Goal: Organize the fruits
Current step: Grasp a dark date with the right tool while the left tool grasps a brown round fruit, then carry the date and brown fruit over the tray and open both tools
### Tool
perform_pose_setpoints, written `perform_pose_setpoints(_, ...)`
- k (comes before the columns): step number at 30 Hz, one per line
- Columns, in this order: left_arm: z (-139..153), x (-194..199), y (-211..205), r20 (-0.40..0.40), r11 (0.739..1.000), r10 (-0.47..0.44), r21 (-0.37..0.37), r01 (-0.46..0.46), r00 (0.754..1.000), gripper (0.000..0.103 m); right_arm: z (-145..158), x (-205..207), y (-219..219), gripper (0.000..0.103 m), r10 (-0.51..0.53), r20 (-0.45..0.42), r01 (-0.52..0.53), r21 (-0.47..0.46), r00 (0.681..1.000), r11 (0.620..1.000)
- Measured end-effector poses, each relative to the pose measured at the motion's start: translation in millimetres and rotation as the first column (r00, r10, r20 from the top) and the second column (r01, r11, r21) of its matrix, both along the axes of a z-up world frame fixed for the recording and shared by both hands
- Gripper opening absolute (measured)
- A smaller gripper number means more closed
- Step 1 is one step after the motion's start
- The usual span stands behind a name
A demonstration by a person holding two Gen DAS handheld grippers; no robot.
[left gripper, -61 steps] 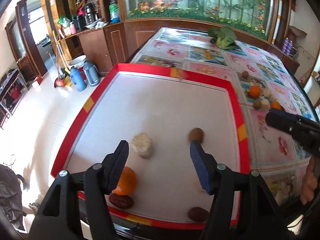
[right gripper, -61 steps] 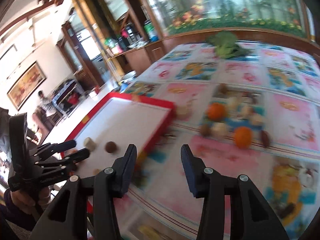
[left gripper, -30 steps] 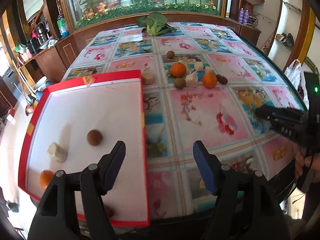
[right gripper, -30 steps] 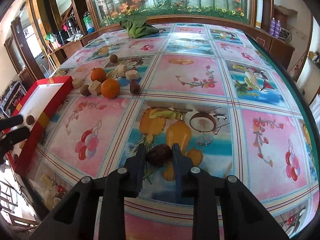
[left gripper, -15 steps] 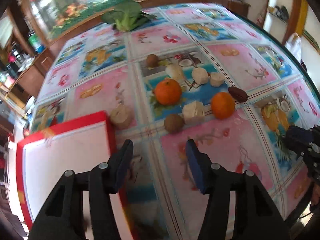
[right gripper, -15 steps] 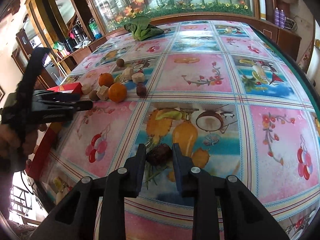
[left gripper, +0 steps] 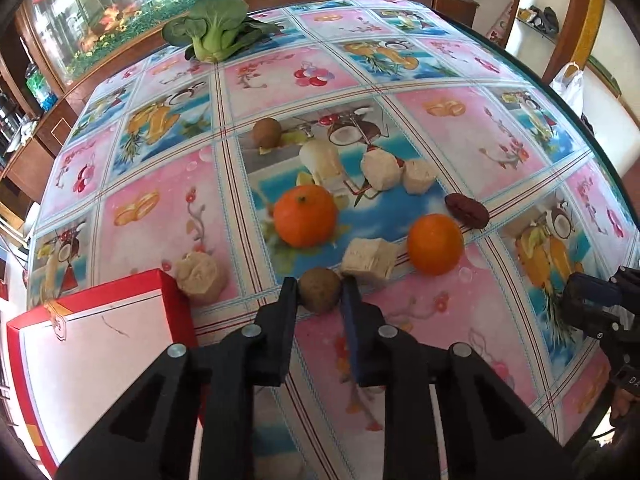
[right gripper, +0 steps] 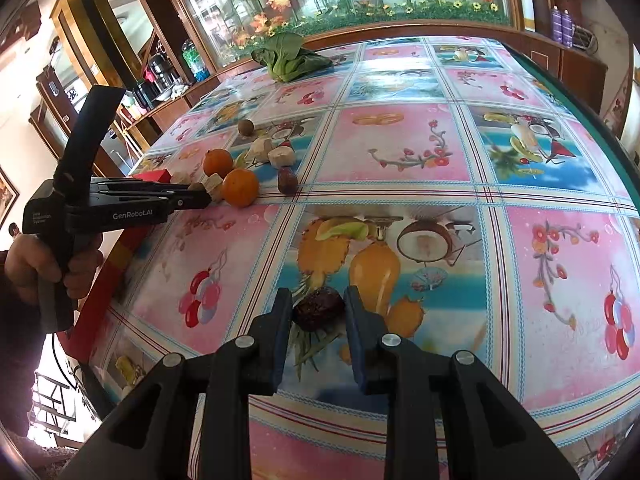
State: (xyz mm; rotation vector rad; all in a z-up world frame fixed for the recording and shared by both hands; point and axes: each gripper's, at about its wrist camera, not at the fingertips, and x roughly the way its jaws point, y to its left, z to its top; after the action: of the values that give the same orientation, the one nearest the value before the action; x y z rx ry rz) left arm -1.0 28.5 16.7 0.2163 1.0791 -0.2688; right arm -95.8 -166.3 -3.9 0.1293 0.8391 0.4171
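My left gripper (left gripper: pixel 319 290) is shut on a small brown round fruit (left gripper: pixel 320 290) resting on the table, next to a pale chunk (left gripper: pixel 370 258). Two oranges (left gripper: pixel 306 215) (left gripper: pixel 435 244), a dark red date (left gripper: pixel 467 210), another brown fruit (left gripper: pixel 267 133) and several pale chunks (left gripper: pixel 380 170) lie beyond. The red-rimmed white tray (left gripper: pixel 100 344) is at lower left. My right gripper (right gripper: pixel 316 308) is shut on a dark wrinkled date (right gripper: pixel 318 308) above the table. The left gripper also shows in the right wrist view (right gripper: pixel 200 199).
A pale chunk (left gripper: pixel 200 276) sits against the tray's corner. A green leafy vegetable (left gripper: pixel 218 28) lies at the table's far side. The table's right edge (left gripper: pixel 592 128) curves close by. Cabinets and an aquarium stand behind.
My left gripper moved forward from the tray to the fruit pile and closed on the brown fruit. The right gripper keeps hold of its date, nearly still.
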Motion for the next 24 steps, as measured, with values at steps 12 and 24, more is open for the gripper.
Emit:
perform_pose_setpoints(12, 13, -16, 11, 0.046, 0.991, 0.088, -0.105, -0.082, 0.995, 0.024, 2, -4, 7, 0.025, 0.003, 0.023, -0.002, -0.046, 1.000, 0.999)
perform_pose_setpoints(24, 67, -109, 72, 0.200, 0.967, 0.212, -0.185, -0.176, 0.956, 0.024, 19, -8, 56, 0.025, 0.083, 0.048, -0.082, -0.024, 0.995, 0.996)
